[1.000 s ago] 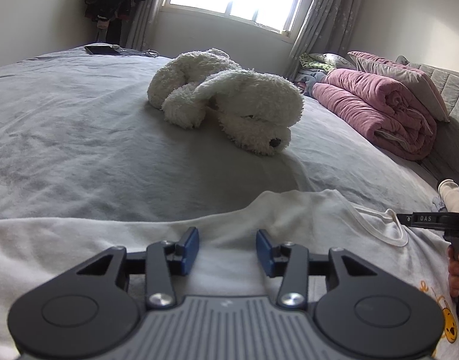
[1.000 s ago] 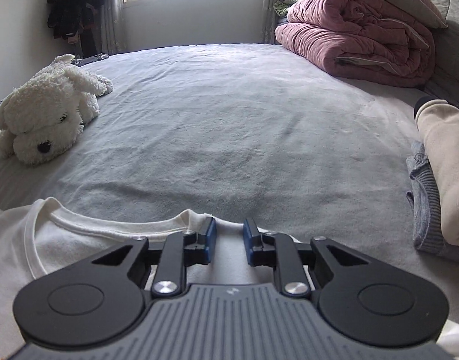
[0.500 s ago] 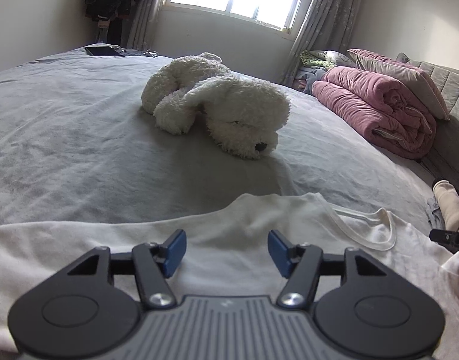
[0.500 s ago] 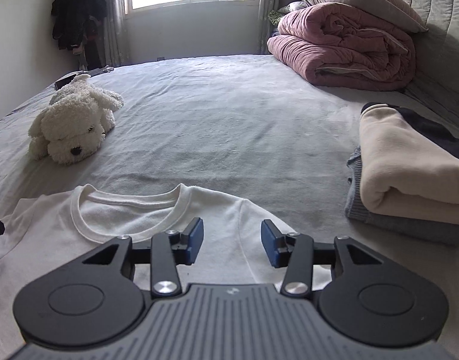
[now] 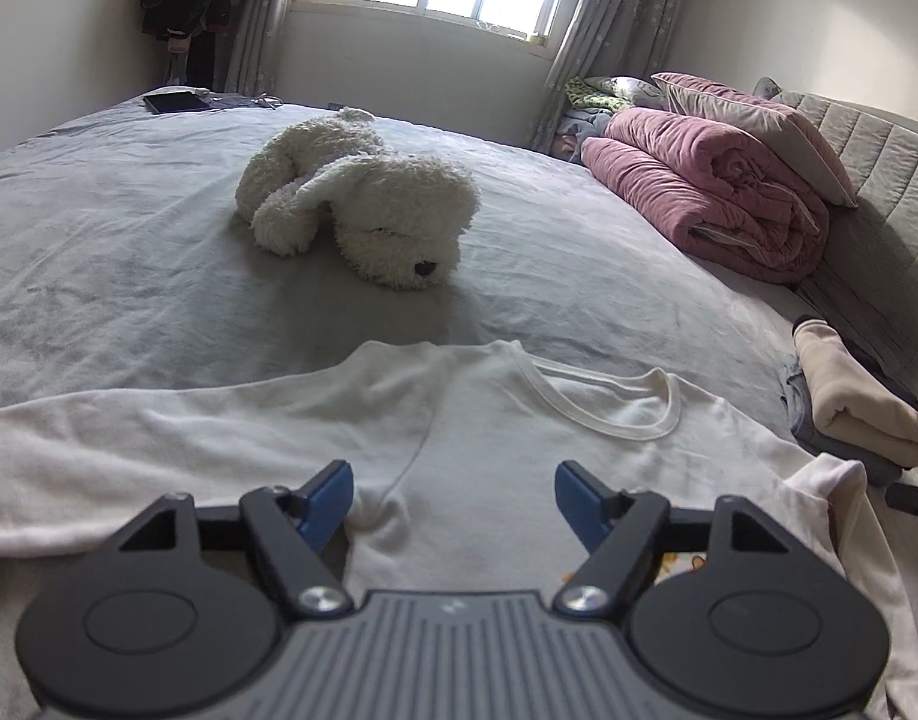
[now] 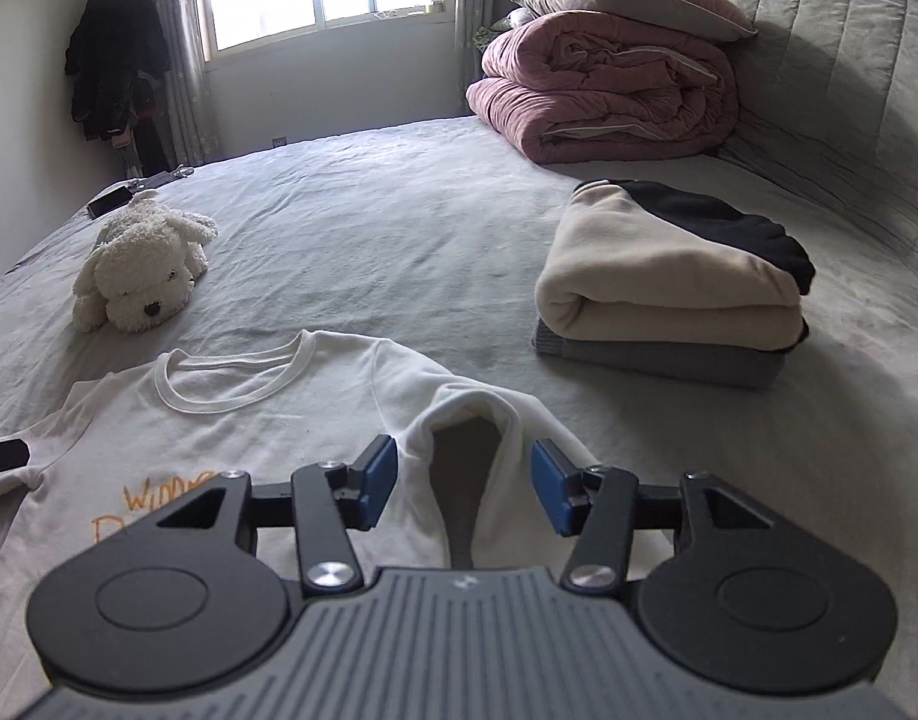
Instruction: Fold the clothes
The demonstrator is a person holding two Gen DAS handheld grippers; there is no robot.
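The left gripper [image 5: 453, 495] is opening, its blue pads spread wide above the cloth and pinching nothing. The right gripper [image 6: 462, 483] is opening too; a sleeve cuff [image 6: 471, 420] stands up in the gap between its pads, but neither pad presses on it.

Both hang over one white T-shirt [image 5: 489, 450], which lies face up on the grey bed [image 6: 369, 228] directly beneath and ahead of them. Its collar [image 5: 615, 408] sits ahead and right of the left gripper, ahead and left of the right one. Orange print shows just left of the right gripper.

Judging by how it lies, the shirt is spread out but not yet folded: the sleeves reach outward, and no body fold shows. Folding the sleeves inward and doubling the body seems to be left. Ahead and right of the right gripper, a folded stack [image 6: 669, 294] of cream, dark and grey garments suggests earlier pieces are finished.

The shirt's long axis runs collar to hem, collar pointing away from both grippers toward the window; the hem is out of view.

Farther ahead lie a plush dog [image 5: 363, 204] and a rolled pink quilt [image 6: 603, 90].
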